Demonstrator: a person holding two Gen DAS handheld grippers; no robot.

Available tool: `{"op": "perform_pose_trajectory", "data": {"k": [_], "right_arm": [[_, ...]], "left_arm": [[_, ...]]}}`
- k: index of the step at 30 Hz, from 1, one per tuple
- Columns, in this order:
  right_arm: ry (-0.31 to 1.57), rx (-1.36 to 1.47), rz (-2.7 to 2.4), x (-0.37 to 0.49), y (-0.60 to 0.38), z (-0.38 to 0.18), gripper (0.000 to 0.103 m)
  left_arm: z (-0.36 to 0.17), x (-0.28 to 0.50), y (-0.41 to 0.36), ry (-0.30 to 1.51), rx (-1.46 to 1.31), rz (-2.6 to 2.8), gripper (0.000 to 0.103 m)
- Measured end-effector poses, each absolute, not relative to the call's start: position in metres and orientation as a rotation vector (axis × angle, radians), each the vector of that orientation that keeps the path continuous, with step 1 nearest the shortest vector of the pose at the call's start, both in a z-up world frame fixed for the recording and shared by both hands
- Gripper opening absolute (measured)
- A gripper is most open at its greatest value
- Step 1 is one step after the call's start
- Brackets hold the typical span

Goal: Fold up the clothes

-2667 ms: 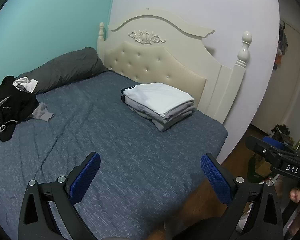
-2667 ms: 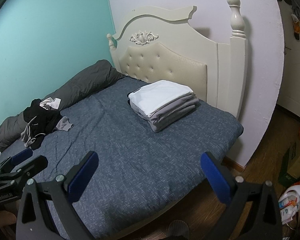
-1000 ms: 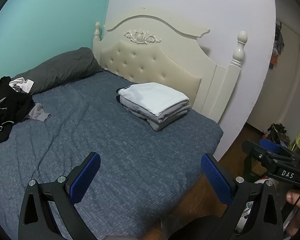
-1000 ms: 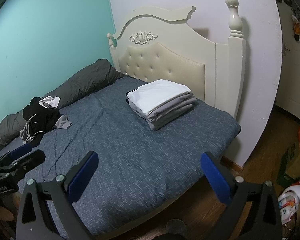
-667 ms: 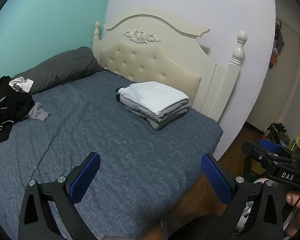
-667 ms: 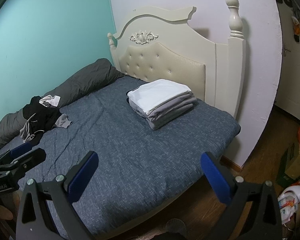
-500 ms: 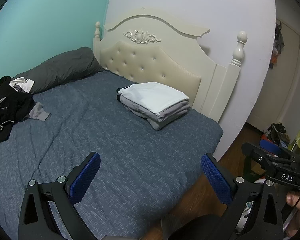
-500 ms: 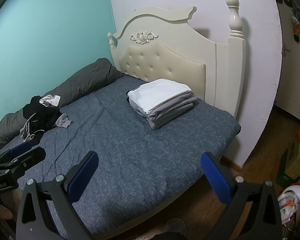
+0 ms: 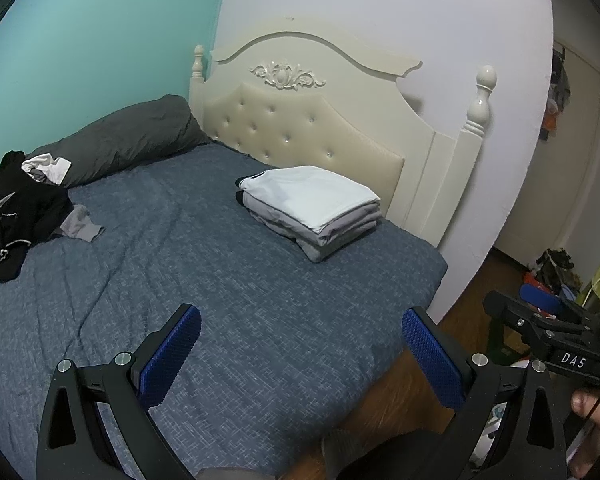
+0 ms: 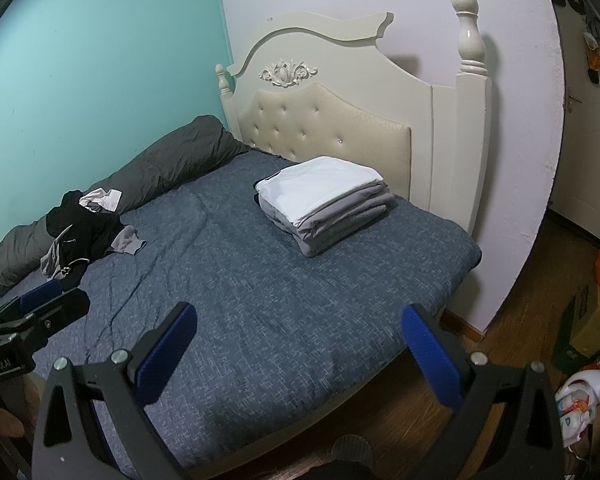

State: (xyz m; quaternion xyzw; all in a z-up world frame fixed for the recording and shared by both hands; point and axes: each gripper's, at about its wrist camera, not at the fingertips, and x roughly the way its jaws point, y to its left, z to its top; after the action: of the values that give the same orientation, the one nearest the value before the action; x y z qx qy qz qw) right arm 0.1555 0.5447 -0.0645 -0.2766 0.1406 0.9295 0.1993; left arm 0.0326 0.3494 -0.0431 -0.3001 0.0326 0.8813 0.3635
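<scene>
Both the left gripper and right gripper hang over the near edge of the bed, fingers spread wide, holding nothing. Further back, the folded stack sits by the headboard; the unfolded pile is far left. That tangle could easily snag two garments together. Can't tell how many pieces are in it.

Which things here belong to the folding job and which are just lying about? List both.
Job:
- neat stack of folded white and grey clothes
- loose heap of black, grey and white unfolded clothes
- left gripper, open
- right gripper, open

Lying about:
- dark grey rolled duvet
- cardboard box on the floor
</scene>
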Motion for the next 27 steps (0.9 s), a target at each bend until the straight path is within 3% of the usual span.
{"op": "perform_pose_trajectory", "data": {"k": [27], "right_arm": [[0.387, -0.774, 2.604, 0.1553, 0.5420, -0.0648, 0.103]], "left_arm": [[-0.0436, 0.0338, 0.3544, 0.095, -0.779, 2.267, 0.103]]}}
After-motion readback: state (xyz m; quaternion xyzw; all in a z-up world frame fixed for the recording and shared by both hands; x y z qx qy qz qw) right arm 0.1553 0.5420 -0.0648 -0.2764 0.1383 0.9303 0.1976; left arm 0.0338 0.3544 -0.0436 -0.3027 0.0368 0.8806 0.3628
